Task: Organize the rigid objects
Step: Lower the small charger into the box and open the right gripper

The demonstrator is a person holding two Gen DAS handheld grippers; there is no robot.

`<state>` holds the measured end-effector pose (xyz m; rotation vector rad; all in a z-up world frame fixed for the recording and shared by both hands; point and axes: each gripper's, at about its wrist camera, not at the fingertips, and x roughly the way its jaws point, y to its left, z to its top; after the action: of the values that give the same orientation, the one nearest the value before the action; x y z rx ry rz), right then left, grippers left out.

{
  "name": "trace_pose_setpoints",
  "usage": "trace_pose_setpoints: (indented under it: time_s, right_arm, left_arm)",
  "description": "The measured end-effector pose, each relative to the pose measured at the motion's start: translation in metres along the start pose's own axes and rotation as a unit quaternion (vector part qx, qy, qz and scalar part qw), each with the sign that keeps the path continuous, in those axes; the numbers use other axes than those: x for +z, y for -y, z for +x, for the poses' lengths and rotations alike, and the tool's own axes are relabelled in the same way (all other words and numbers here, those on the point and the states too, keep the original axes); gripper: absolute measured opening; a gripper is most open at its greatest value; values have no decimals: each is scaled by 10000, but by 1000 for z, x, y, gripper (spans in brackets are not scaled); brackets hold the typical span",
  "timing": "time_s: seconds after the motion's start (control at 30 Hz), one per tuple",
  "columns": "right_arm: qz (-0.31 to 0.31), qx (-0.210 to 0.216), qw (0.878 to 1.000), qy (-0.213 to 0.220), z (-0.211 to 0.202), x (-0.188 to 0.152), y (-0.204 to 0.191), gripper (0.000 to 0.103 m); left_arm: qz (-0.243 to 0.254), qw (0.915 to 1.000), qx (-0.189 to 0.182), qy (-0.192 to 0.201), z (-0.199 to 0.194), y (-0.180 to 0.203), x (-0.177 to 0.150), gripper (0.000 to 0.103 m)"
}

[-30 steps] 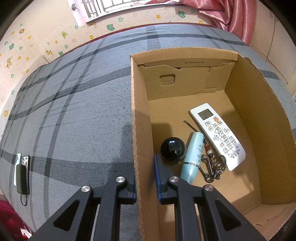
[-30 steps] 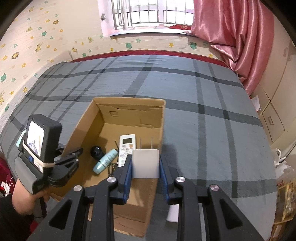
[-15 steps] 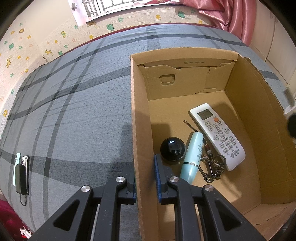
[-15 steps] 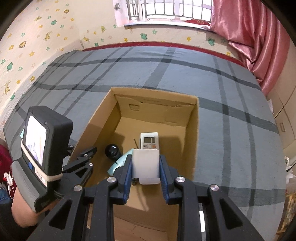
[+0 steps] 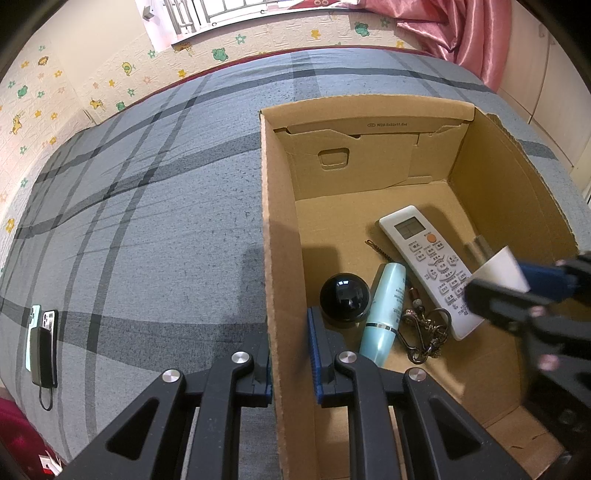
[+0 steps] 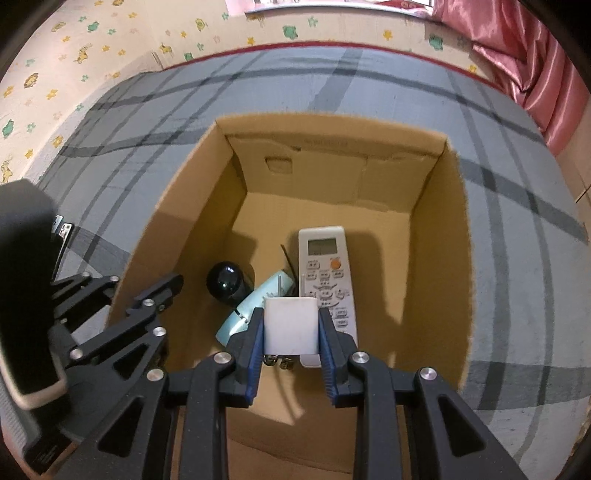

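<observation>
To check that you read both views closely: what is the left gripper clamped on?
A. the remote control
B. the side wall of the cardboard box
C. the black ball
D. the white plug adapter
B: the left gripper straddles the cardboard box wall, one finger on each side.

Grey bedspread (image 5: pixel 147 229) crossed by dark plaid stripes, filling most of both views. Behind its far edge, cream wall (image 5: pixel 55 96) dotted with frog, flower and star stickers. Above that, barred window (image 5: pixel 207 14), daylit. Pink satin curtain (image 5: pixel 461 26) at the far right corner. Beige cabinet doors (image 5: pixel 554 74) along the right edge.
</observation>
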<state>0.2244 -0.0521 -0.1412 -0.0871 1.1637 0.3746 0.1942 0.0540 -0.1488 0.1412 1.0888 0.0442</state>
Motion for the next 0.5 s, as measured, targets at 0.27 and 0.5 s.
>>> trace_pose_setpoints:
  time_s: [0.27,0.5]
  right_arm:
    - [109,28,9995,-300,24,3,2,29]
    - [160,62,9987,-472,32,7,4,29]
  left_arm:
    - [12,10000,6,15,-1,1,-1,16]
    - [24,10000,14,20,-2,3,0,16]
